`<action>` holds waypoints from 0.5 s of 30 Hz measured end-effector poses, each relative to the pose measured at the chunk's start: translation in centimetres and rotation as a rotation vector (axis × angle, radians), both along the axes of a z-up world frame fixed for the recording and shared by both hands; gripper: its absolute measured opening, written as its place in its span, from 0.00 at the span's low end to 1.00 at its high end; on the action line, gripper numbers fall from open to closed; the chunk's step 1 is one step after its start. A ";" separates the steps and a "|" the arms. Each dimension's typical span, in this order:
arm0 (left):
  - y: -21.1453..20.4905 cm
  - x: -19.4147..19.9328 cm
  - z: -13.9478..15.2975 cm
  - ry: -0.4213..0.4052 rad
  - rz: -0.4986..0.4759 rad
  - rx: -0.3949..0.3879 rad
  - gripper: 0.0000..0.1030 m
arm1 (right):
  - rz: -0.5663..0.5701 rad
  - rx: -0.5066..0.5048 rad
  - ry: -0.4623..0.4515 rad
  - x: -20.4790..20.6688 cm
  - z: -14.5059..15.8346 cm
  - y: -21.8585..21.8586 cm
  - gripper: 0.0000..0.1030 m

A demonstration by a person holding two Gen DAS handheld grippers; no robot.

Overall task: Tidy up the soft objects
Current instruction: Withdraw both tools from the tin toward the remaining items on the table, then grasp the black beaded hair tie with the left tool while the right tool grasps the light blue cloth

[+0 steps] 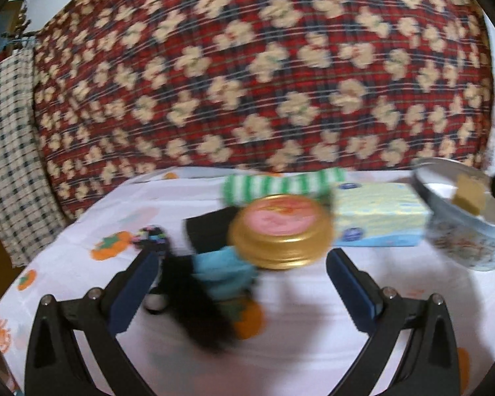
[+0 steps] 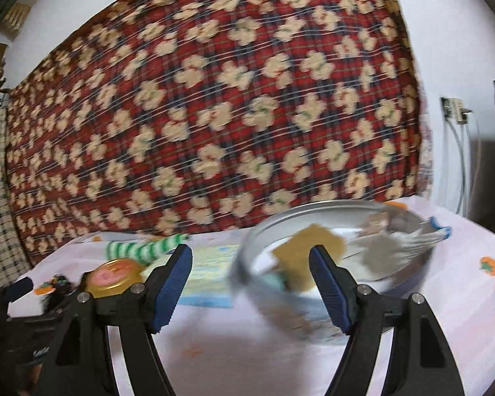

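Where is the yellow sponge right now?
The yellow sponge sits inside the round metal tin on the right side of the table, beside the pale tissue box. In the right wrist view it shows just beyond the open right gripper.

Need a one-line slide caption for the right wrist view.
Open right gripper faces a round tin holding a tan sponge on the pumpkin-print cloth.

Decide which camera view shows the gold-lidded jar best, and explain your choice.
The left wrist view. There the gold-lidded jar sits near the centre of the picture, its whole pink-topped lid visible, though blurred. In the right wrist view the jar shows only small at the left, partly hidden behind a finger of the right gripper.
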State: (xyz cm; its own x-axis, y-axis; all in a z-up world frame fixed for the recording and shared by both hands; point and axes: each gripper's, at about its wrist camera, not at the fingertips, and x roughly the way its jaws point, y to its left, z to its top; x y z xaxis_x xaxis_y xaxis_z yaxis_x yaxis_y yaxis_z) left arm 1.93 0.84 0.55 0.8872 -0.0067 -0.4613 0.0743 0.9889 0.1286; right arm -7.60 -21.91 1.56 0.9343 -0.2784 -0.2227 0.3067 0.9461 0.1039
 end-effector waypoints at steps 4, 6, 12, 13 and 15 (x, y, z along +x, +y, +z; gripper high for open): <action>4.3 2.6 0.2 0.058 0.095 -0.060 1.00 | 0.068 0.016 0.016 1.0 -0.4 3.0 0.73; 6.5 4.3 0.0 0.103 0.142 -0.102 0.99 | 0.096 0.017 0.018 1.3 -0.5 4.2 0.73; 10.3 8.8 -2.1 0.254 0.253 -0.177 0.87 | 0.138 -0.027 0.022 1.8 -0.6 6.8 0.73; 10.4 9.4 -2.4 0.276 0.260 -0.183 0.84 | 0.143 -0.031 0.024 1.8 -0.6 7.0 0.73; 10.3 10.6 -3.3 0.328 0.271 -0.193 0.82 | 0.146 -0.029 0.028 1.9 -0.6 7.0 0.73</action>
State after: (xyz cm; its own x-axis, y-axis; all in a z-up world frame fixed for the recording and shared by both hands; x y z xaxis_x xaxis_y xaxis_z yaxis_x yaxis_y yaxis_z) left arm 12.50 11.12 -2.73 0.6760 0.0923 -0.7311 -0.1843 0.9818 -0.0464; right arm -5.66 -14.92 0.93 0.9587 -0.1469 -0.2434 0.1681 0.9834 0.0688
